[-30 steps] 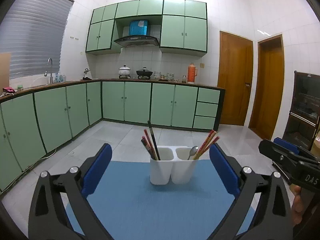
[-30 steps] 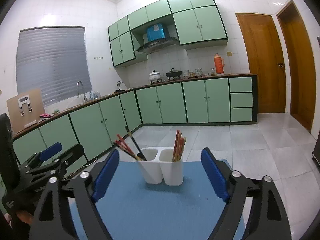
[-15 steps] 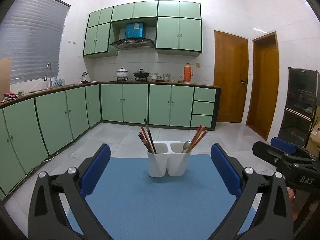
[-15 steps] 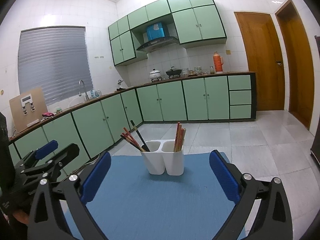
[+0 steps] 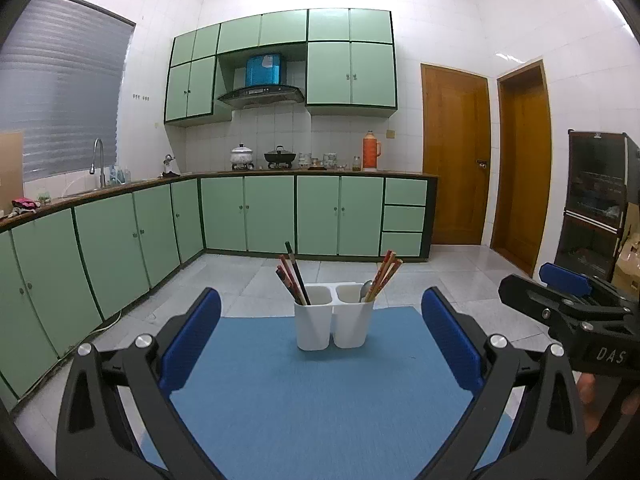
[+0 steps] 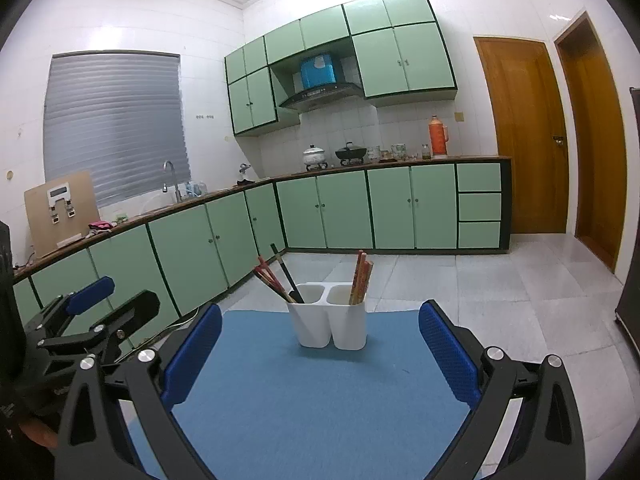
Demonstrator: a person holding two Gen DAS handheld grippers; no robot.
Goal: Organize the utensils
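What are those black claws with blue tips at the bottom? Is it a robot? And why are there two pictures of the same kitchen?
It's not a robot. A person holds one grabber tool in each hand, and each tool carries a camera looking out along its two fingers. So one picture comes from the left gripper, the other from the right gripper.

Both are open and hold nothing.

In front of them lies a blue table mat. On it stands a white plastic two-cup utensil holder. Its left cup holds dark and red chopsticks; its right cup holds reddish wooden chopsticks and a metal spoon.

Each picture also shows the other gripper at its edge.
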